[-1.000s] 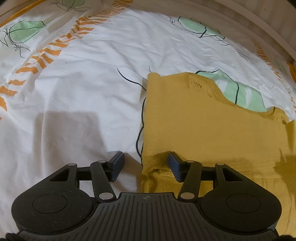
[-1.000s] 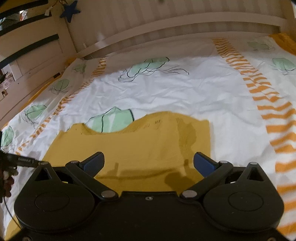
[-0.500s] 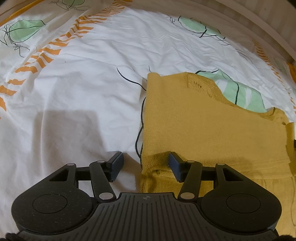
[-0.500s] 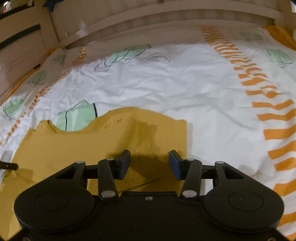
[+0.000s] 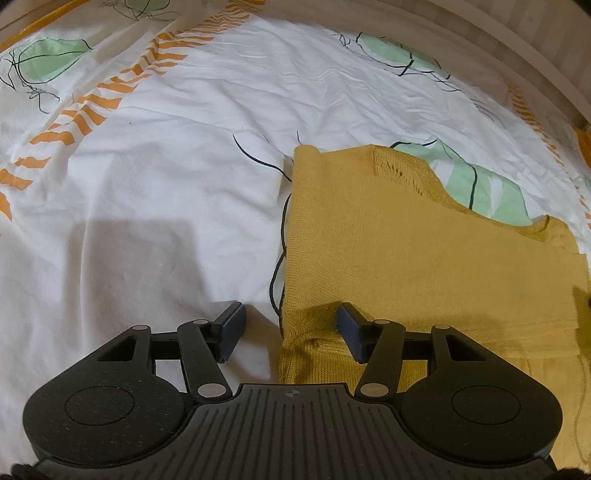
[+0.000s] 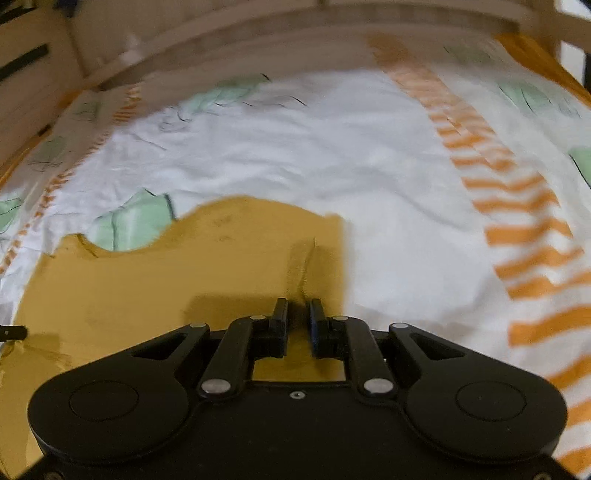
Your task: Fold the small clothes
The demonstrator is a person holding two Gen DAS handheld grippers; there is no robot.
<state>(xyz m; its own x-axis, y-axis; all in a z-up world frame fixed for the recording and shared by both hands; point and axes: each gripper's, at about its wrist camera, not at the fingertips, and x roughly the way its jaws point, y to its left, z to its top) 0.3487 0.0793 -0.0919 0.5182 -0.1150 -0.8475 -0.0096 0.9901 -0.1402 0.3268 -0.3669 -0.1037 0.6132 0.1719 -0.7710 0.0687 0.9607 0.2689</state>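
Note:
A mustard-yellow knit top (image 5: 406, 258) lies flat on the bed, its scooped neckline toward the far side. My left gripper (image 5: 290, 317) stands open astride the top's left edge: one finger (image 5: 232, 325) is over the white sheet, the other (image 5: 351, 328) rests on the knit. In the right wrist view the top (image 6: 184, 288) fills the lower left. My right gripper (image 6: 298, 306) sits near its right edge, its jaws closing to a narrow gap with a raised pleat of yellow fabric pinched between the pads.
The white sheet (image 5: 166, 184) with green leaf prints and orange stripes (image 6: 524, 229) covers the bed around the top. A pale wooden bed rail (image 6: 258, 33) runs along the far side and the left.
The right gripper's jaws went from wide apart to nearly together while it tipped down over the top's right edge, puckering the fabric. The left gripper stayed where it was.

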